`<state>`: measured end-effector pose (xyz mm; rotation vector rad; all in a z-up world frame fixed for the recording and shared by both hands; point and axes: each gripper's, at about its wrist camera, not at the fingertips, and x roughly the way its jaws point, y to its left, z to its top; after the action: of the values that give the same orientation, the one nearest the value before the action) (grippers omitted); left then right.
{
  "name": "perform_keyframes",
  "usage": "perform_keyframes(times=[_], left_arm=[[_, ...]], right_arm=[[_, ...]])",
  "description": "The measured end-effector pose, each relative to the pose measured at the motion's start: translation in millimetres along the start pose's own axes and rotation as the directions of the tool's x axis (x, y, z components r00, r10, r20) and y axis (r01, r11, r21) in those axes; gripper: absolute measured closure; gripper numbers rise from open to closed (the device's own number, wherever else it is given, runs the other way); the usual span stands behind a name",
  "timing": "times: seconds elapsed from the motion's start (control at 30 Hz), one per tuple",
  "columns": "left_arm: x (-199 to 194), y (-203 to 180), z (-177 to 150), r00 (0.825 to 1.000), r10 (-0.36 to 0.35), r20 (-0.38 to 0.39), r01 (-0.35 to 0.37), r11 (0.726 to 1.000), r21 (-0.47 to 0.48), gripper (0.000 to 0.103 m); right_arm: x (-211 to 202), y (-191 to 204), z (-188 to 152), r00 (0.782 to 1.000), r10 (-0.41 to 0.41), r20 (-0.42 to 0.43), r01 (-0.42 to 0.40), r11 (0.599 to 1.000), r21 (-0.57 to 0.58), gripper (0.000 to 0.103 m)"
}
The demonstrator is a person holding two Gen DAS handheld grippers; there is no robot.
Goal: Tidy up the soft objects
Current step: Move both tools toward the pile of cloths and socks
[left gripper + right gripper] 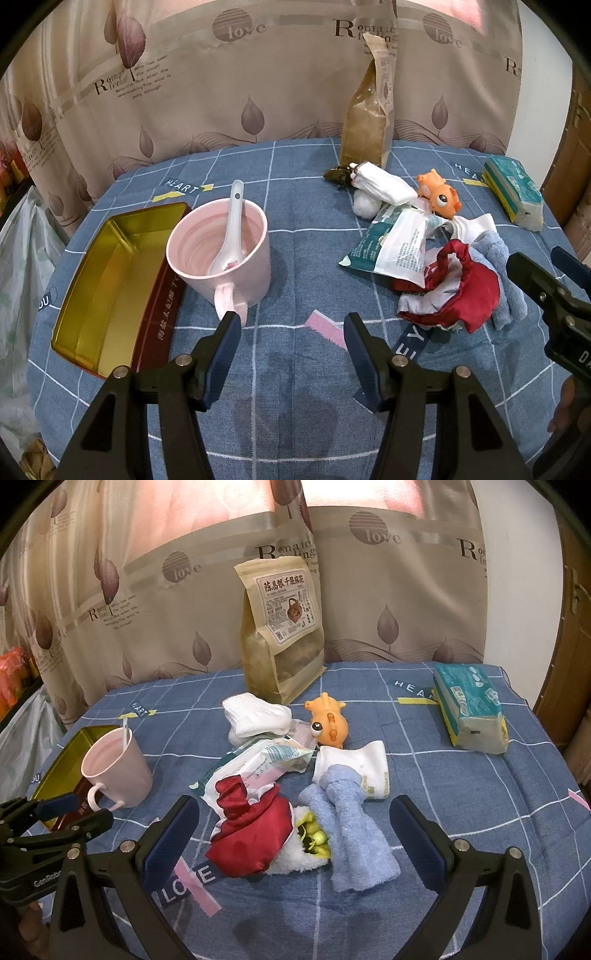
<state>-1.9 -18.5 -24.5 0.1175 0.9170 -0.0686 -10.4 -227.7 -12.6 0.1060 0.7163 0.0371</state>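
A pile of soft things lies on the blue checked cloth: a red satin pouch (251,834) (465,291), a rolled light blue towel (351,834) (498,273), white socks (255,712) (384,184) and a white sock with lettering (354,768). My right gripper (295,834) is open and empty, its jaws on either side of the pouch and towel, just short of them. My left gripper (291,339) is open and empty over bare cloth, between the pink mug (221,251) and the pile. An open gold-lined tin (107,280) sits at the left.
A white spoon (229,229) stands in the mug. An orange toy fish (328,727), a wet-wipe packet (266,764), a tall snack bag (280,627) and a tissue pack (469,709) stand around the pile. A curtain hangs behind the table.
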Motion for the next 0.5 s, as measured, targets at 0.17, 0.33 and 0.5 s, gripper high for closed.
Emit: perform_keyframes(times=[0.17,0.33,0.5], left_arm=[[-1,-1,0,1.0,0.001,-0.005,-0.001,1.0,0.0,0.044],[-1,-2,0,1.0,0.001,-0.007,-0.001,1.0,0.004,0.044],[2,-5,2,1.0,-0.004,-0.018,0.004,1.0,0.01,0.044]], right_arm=[[1,-2,-2,1.0,-0.004,-0.004,0.004,1.0,-0.002,0.001],[5,-11,-1,1.0,-0.026,-0.016,0.026,1.0,0.002,0.001],[11,-24,0,0.998,-0.055,-0.037,0.055,0.998,0.009,0.005]])
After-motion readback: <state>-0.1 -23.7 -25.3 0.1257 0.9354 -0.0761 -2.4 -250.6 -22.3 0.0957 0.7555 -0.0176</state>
